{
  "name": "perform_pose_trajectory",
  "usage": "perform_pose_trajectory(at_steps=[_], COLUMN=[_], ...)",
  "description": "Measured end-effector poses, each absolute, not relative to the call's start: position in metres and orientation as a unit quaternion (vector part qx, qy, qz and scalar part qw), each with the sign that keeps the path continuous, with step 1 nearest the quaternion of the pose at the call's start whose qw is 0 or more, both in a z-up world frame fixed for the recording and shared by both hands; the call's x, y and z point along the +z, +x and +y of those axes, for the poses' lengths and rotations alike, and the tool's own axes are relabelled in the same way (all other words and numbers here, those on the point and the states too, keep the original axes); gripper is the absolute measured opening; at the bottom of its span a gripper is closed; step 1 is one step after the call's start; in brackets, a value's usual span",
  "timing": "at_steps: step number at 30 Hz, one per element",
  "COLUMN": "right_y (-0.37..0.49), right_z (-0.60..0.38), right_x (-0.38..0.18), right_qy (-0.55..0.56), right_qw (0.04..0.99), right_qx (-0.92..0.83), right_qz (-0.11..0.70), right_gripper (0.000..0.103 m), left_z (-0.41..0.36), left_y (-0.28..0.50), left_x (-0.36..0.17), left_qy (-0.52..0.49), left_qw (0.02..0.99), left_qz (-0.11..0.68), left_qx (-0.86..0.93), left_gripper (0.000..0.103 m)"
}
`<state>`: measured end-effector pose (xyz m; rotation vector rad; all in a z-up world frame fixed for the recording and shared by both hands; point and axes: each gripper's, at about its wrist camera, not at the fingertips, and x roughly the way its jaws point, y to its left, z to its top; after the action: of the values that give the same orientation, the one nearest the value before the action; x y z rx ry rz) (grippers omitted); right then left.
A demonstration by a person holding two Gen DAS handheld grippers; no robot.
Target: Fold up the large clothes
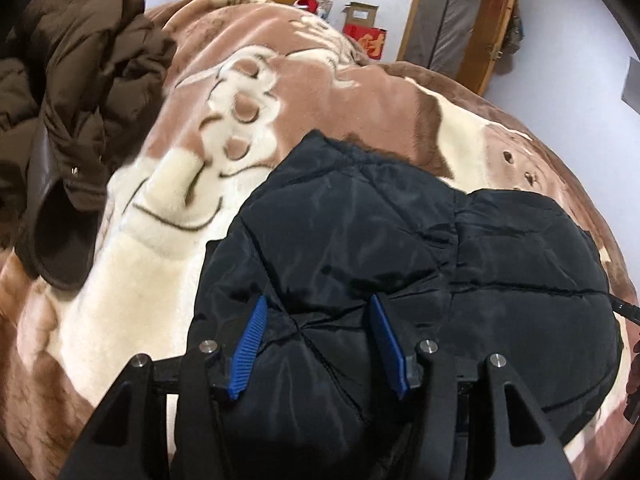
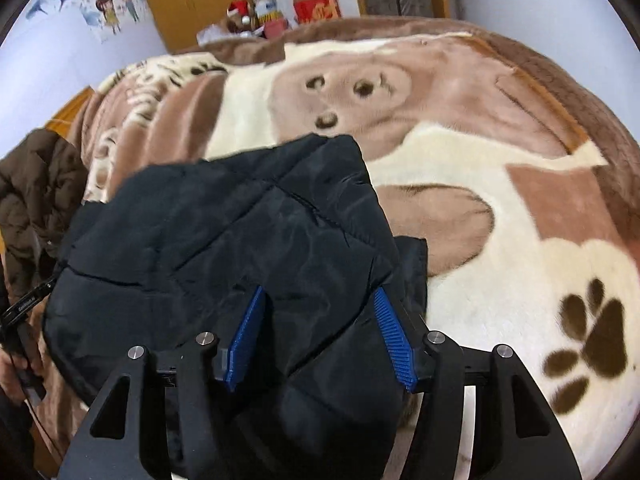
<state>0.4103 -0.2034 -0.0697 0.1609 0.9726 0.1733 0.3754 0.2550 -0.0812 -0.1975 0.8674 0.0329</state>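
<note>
Bed, plush animal-print blanket [image 2: 460,208]; brown coat [image 1: 80,80] heaped far left. Black padded jacket [image 1: 360,240] bundled near edge. Left gripper [image 1: 316,344] and right gripper [image 2: 320,340] both spread wide, straddling padding, nothing pinched. Step: compacting fold. Next: close on edges, fold over.

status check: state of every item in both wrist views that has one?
Black quilted puffer jacket: folded into a compact bundle on the blanket.
Brown puffer coat: crumpled heap, unfolded.
Brown-and-cream plush animal-print blanket: spread flat under both garments.
Left claw: open, fingers straddling the black jacket.
Right claw: open, over the jacket's near edge.
Wooden door: open.
</note>
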Motion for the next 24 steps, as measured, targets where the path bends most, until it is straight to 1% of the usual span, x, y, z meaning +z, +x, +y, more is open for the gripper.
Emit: perform_pose_trajectory(at_steps=[4,9,12,14,24], right_y=[0.394,0.343,0.307,0.282,0.160], right_z=[-0.211,-0.213,-0.210,-0.206,-0.190], right_x=[-0.055,-0.024,-0.008,0.002,0.042], right_qy=[0.084,0.087,0.100,0.092,0.053], right_qw=[0.882,0.897,0.902,0.908,0.927], right_qx=[0.075,0.068,0.072,0.074,0.084], right_qz=[0.458,0.427,0.413,0.403,0.360], right_gripper=[0.058,0.058,0.058,0.058,0.058], left_z=[0.249,0.231,0.211,0.195,0.137], left_y=[0.365,0.326,0.293,0.270,0.156], left_x=[-0.071,-0.040,-0.021,-0.011,0.024], left_qy=[-0.084,-0.078,-0.085,-0.083,-0.075], left_qw=[0.903,0.912,0.916,0.918,0.921], left_qz=[0.420,0.401,0.392,0.388,0.382], left_qx=[0.026,0.033,0.024,0.017,0.013], left_gripper=[0.056,0.056,0.057,0.060,0.065])
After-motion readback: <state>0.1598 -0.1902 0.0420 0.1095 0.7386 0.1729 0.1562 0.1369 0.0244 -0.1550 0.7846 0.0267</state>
